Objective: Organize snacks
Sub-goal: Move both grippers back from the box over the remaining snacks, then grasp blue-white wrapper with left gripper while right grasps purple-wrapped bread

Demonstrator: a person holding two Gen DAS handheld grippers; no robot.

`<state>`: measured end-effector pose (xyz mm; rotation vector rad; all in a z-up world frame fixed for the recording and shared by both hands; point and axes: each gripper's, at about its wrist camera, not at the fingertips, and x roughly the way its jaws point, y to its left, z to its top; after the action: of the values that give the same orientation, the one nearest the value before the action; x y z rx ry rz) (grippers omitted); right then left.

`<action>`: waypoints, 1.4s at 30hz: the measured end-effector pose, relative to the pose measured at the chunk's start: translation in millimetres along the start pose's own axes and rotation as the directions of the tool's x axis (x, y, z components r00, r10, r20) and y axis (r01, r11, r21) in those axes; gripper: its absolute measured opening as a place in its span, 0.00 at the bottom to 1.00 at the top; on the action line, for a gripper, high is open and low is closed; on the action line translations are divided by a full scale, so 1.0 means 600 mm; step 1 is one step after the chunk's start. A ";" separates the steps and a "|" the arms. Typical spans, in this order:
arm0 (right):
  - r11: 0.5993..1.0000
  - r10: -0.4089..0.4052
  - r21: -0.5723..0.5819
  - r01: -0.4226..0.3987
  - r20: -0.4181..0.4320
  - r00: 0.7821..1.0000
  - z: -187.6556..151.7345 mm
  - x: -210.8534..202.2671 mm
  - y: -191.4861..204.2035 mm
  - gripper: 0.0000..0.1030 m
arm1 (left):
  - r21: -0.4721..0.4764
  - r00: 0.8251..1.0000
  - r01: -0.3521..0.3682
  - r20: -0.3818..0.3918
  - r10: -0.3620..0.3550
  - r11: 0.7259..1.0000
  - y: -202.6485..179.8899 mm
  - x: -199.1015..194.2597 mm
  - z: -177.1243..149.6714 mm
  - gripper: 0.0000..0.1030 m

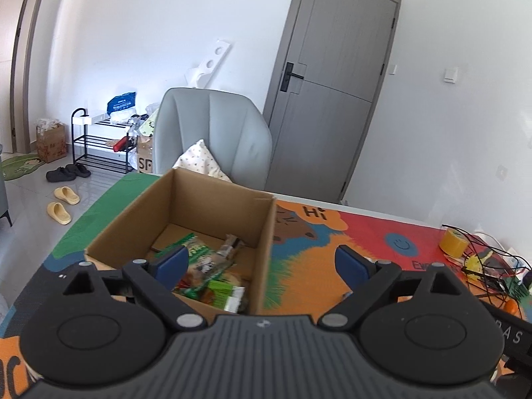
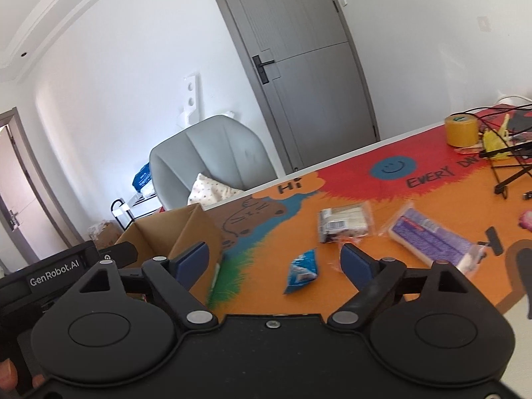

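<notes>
An open cardboard box (image 1: 212, 199) stands on the colourful table mat (image 1: 349, 232) and holds several snack packets (image 1: 206, 266), mostly green. My left gripper (image 1: 262, 261) hangs open at the box's near right corner, its left pad over the box, nothing between its fingers. In the right wrist view the box (image 2: 173, 232) is at the left. My right gripper (image 2: 276, 264) is open and empty above the mat. A small blue packet (image 2: 301, 271) lies on the mat between its fingers. Farther right lie a clear-wrapped packet (image 2: 344, 224) and a purple packet (image 2: 429, 237).
A grey armchair (image 1: 212, 133) with a cushion stands behind the table. A yellow tape roll (image 2: 460, 129), black cables (image 2: 505, 166) and small items crowd the table's far right. The left gripper's body (image 2: 66, 266) shows at the left of the right wrist view.
</notes>
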<state>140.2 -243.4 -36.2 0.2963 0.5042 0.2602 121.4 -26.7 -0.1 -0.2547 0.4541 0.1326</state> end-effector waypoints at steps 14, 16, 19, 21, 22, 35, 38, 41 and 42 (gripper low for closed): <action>0.994 -0.099 0.042 0.098 0.017 0.995 0.003 -0.031 -0.098 0.86 | 0.068 0.996 0.076 -0.047 -0.073 0.995 -0.088 0.031 -0.031 0.91; 0.994 -0.106 0.040 0.105 0.020 0.994 0.002 -0.033 -0.108 0.86 | 0.081 0.994 0.096 -0.056 -0.092 0.992 -0.099 0.037 -0.037 0.91; 0.993 -0.114 0.043 0.113 0.023 0.993 0.002 -0.033 -0.121 0.86 | 0.100 0.992 0.106 -0.076 -0.099 0.989 -0.117 0.051 -0.046 0.91; 0.992 -0.123 0.039 0.122 0.022 0.992 0.000 -0.029 -0.129 0.86 | 0.107 0.991 0.115 -0.081 -0.107 0.988 -0.126 0.059 -0.051 0.91; 0.991 -0.126 0.037 0.125 0.021 0.992 -0.001 -0.028 -0.133 0.86 | 0.107 0.990 0.118 -0.083 -0.110 0.987 -0.130 0.063 -0.054 0.91; 0.987 -0.146 0.061 0.147 -0.010 0.989 0.000 0.025 -0.185 0.72 | 0.096 0.985 0.094 -0.154 -0.078 0.991 -0.148 0.145 -0.081 0.89; 0.987 -0.145 0.069 0.146 -0.018 0.989 0.003 0.039 -0.194 0.68 | 0.096 0.983 0.091 -0.167 -0.074 0.991 -0.151 0.162 -0.083 0.85; 0.986 -0.146 0.072 0.148 -0.025 0.989 0.006 0.053 -0.201 0.67 | 0.094 0.981 0.085 -0.183 -0.067 0.992 -0.154 0.178 -0.085 0.78; 0.986 -0.148 0.073 0.150 -0.028 0.989 0.007 0.058 -0.202 0.67 | 0.094 0.980 0.085 -0.189 -0.066 0.992 -0.155 0.184 -0.085 0.77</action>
<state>192.5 -345.6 -88.9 0.3272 0.5563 0.0992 215.4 -122.2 -74.3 -0.1841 0.6342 0.0102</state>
